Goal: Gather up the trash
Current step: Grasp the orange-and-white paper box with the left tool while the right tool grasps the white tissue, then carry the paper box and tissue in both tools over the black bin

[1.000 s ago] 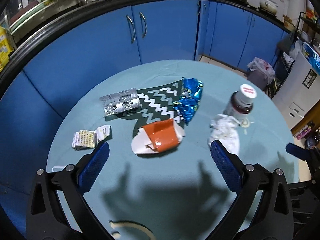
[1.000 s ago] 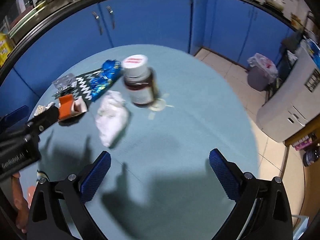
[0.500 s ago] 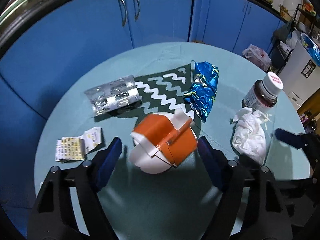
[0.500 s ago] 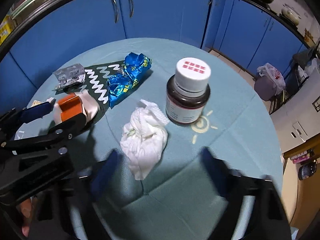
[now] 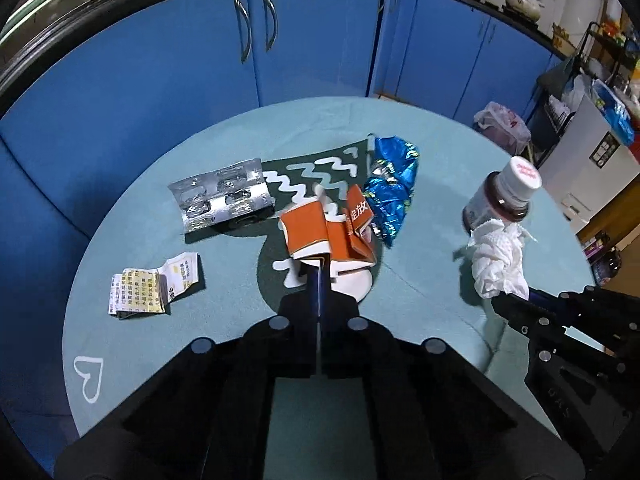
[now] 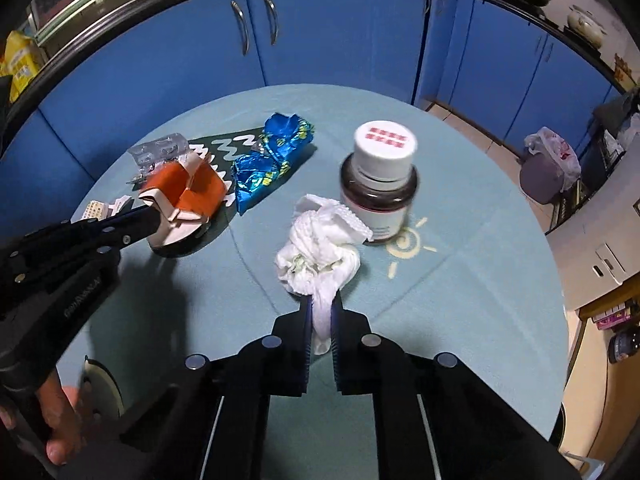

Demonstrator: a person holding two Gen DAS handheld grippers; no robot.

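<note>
My left gripper [image 5: 319,270] is shut on a crushed orange-and-white carton [image 5: 326,232], which also shows in the right wrist view [image 6: 188,194]. My right gripper [image 6: 321,310] is shut on a crumpled white tissue [image 6: 320,252], which also shows in the left wrist view [image 5: 498,260]. A blue foil wrapper [image 5: 390,190], a silver blister pack [image 5: 222,196] and a folded printed leaflet [image 5: 150,284] lie on the round teal table [image 5: 200,344].
A brown pill bottle with a white cap [image 6: 380,176] stands just behind the tissue. A dark green zigzag patch [image 5: 316,172] is printed under the carton. Blue cabinets [image 5: 256,40] ring the table. A grey bin with a bag [image 6: 546,164] stands on the floor at right.
Both grippers have moved forward and closed: the left onto the orange carton, the right onto the white tissue. Both were open a second ago.
</note>
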